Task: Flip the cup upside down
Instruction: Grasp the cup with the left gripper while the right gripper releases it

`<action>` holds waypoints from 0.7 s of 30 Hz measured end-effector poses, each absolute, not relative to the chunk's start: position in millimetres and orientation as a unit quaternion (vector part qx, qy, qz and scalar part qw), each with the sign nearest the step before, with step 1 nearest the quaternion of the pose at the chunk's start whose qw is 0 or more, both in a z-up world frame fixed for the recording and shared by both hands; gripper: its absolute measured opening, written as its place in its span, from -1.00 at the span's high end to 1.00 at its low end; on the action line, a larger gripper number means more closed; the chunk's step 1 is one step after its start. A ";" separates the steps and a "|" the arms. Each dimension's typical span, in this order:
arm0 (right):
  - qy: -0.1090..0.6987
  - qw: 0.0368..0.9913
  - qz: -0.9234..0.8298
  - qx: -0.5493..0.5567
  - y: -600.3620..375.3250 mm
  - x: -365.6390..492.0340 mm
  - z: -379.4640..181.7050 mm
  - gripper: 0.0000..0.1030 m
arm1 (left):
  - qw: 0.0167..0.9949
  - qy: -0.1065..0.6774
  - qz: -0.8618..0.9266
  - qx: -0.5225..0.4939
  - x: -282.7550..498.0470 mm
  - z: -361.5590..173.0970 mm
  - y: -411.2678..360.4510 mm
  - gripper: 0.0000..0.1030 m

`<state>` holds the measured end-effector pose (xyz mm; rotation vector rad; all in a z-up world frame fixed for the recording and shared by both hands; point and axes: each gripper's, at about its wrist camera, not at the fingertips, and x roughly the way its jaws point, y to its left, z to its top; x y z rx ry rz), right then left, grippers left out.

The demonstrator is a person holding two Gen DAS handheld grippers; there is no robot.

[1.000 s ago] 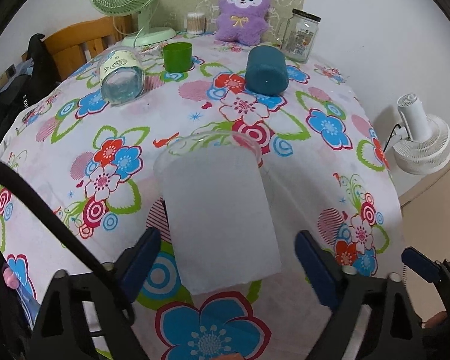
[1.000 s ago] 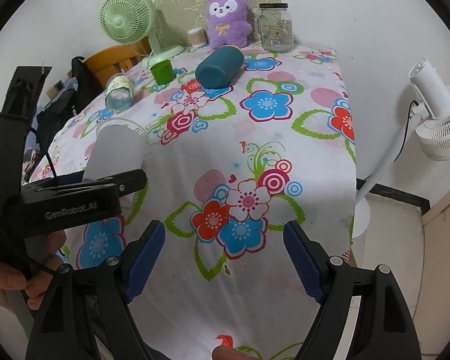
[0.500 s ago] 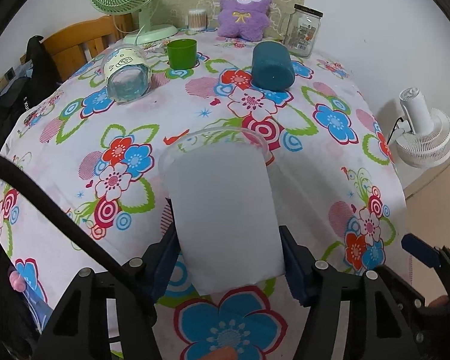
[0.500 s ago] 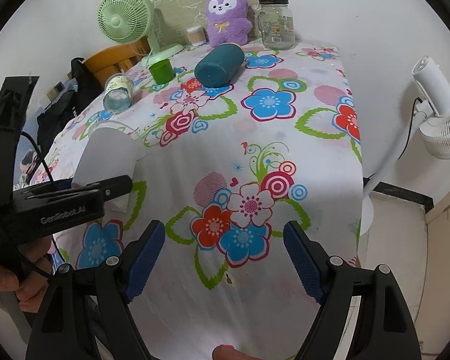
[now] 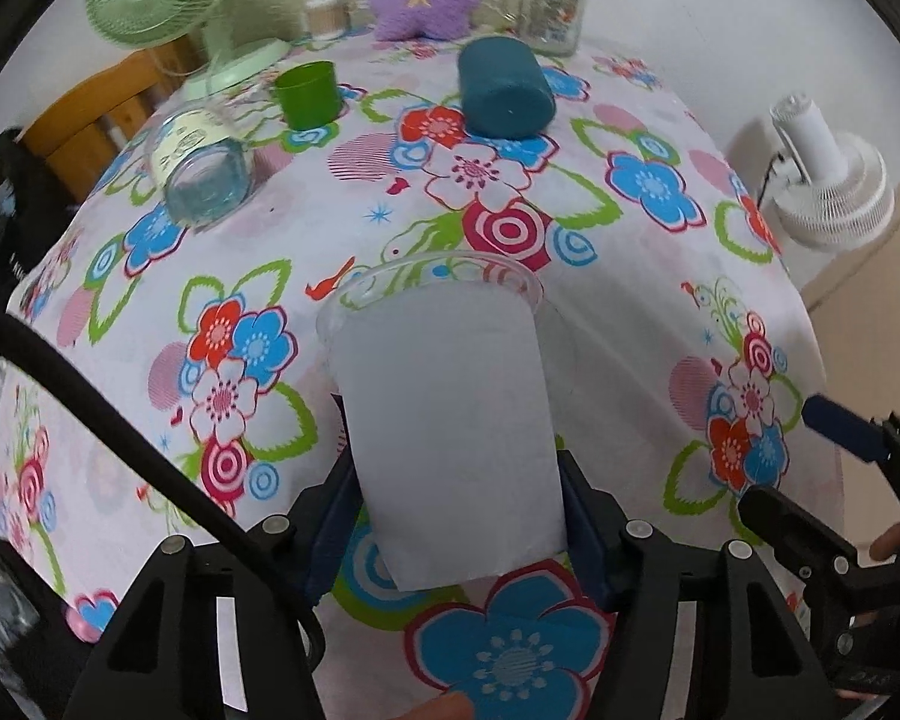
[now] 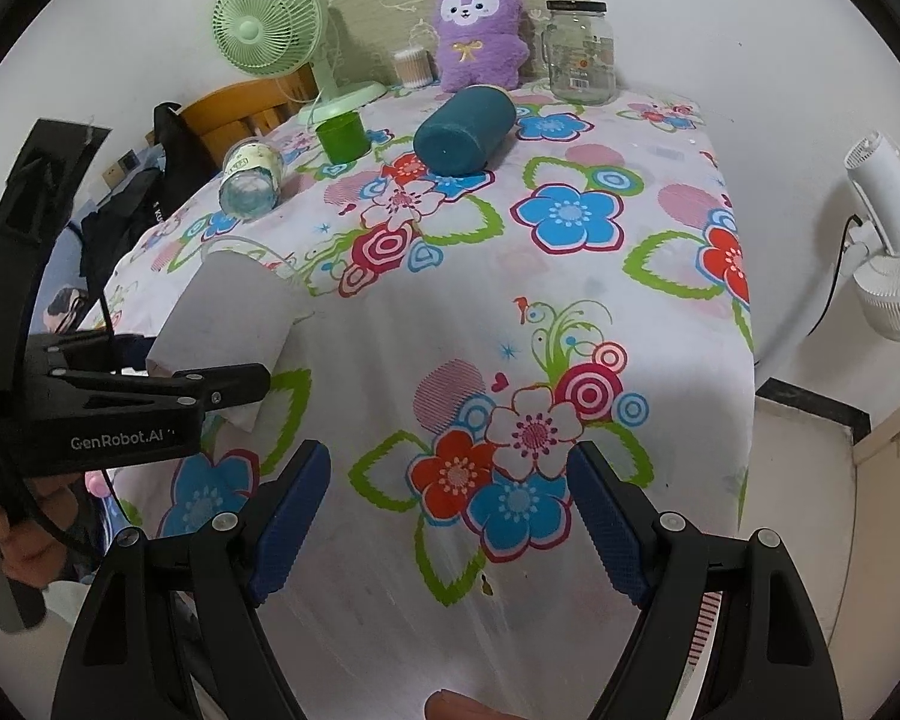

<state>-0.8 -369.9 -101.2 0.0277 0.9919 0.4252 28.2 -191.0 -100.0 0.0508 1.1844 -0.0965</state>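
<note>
The frosted plastic cup (image 5: 450,420) stands upright near the front edge of the flowered tablecloth (image 6: 570,312), mouth up, and the left gripper (image 5: 459,516) has its blue pads pressed against both sides of the cup's lower wall, clenched on it. Through the rim only the cloth's pattern shows; I can't see anything inside.

The right gripper (image 6: 450,510) hangs over the front right part of the table with its jaws spread wide and nothing between them. From its camera the left gripper (image 6: 150,396) sits just to its left, the cup (image 6: 228,324) in its grip. The cloth drops over the table's front and right edges close to both tools. Between the cup and the things at the back lies a broad stretch of bare cloth.

Farther back, a teal cylindrical container (image 5: 501,87) lies on its side, closed end toward us. To its left a small green cup (image 5: 307,93) stands upright, contents not visible, and a clear glass jar (image 5: 201,171) with a pale label lies tipped over. Along the back edge stand a lidded glass jar (image 6: 579,51), looking empty, a tub of cotton swabs (image 6: 413,67), a purple plush toy (image 6: 477,27) and a green desk fan (image 6: 264,24). A white fan (image 6: 891,264) stands on the floor off the right edge.
</note>
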 end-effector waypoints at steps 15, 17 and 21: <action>0.475 0.854 0.210 0.021 -364.3 6.8 -108.4 -0.61 | 0.771 0.615 -0.114 0.122 55.7 -87.2 -201.2 -0.18; 0.475 0.854 0.211 0.021 -364.6 7.4 -108.9 -0.61 | 0.763 0.624 -0.120 0.122 59.2 -86.3 -200.6 -0.18; 0.477 0.853 0.211 0.024 -364.6 8.1 -110.6 -0.61 | 0.750 0.636 -0.131 0.127 63.5 -80.0 -199.0 -0.18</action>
